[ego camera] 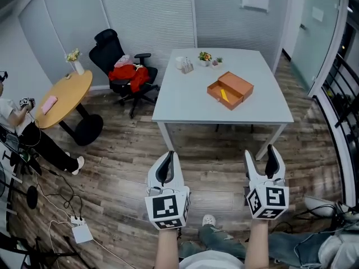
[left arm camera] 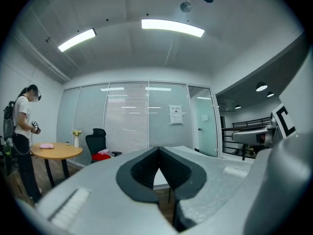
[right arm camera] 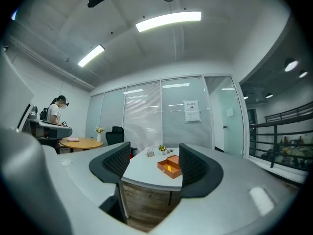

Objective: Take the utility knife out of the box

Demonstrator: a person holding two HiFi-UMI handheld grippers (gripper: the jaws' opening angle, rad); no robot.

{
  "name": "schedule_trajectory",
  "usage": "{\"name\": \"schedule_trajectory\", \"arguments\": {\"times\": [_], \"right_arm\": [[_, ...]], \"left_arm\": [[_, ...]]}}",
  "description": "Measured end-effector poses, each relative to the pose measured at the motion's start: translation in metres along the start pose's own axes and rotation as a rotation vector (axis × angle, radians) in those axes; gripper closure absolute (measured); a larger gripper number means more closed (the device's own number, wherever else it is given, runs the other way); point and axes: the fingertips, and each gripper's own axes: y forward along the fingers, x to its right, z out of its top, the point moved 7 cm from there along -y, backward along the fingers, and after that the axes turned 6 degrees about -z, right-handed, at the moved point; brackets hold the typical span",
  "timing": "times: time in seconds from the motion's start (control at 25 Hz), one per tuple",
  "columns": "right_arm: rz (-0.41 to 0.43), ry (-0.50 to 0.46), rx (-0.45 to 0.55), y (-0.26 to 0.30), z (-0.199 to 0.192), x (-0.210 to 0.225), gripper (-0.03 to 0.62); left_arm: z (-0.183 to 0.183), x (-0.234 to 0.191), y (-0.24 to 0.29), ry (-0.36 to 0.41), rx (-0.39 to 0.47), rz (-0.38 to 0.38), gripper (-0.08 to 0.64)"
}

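Nearest, our left gripper (ego camera: 168,158) sits closed on nothing, our right gripper (ego camera: 261,155) gapes empty; well beyond, on the table (ego camera: 185,106), the utility knife (ego camera: 224,94) lies inside the open box (ego camera: 238,84), so we have everything left to do.

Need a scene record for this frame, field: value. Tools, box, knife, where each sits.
white table: ahead of both tools, small items at its far edge
box: orange, open, on the table's right half
utility knife: yellow, lying inside the box, untouched
left tool: shut, empty, over the floor short of the table
right tool: open, empty, also short of the table
surroundings: black office chair with red cloth, round wooden table, a person at the left edge
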Motion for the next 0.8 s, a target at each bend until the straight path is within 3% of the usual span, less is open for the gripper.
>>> {"name": "schedule_trajectory", "arguments": {"times": [0.36, 0.8], "right_arm": [[0.032, 0.005, 0.015, 0.081, 0.009, 0.04, 0.256], [0.025, 0.027, -0.005, 0.141, -0.001, 0.056, 0.267]], "left_arm": [[0.013, 0.011, 0.079, 0.016, 0.015, 0.03, 0.56], [0.006, -0.003, 0.139, 0.01, -0.009, 0.048, 0.56]]}}
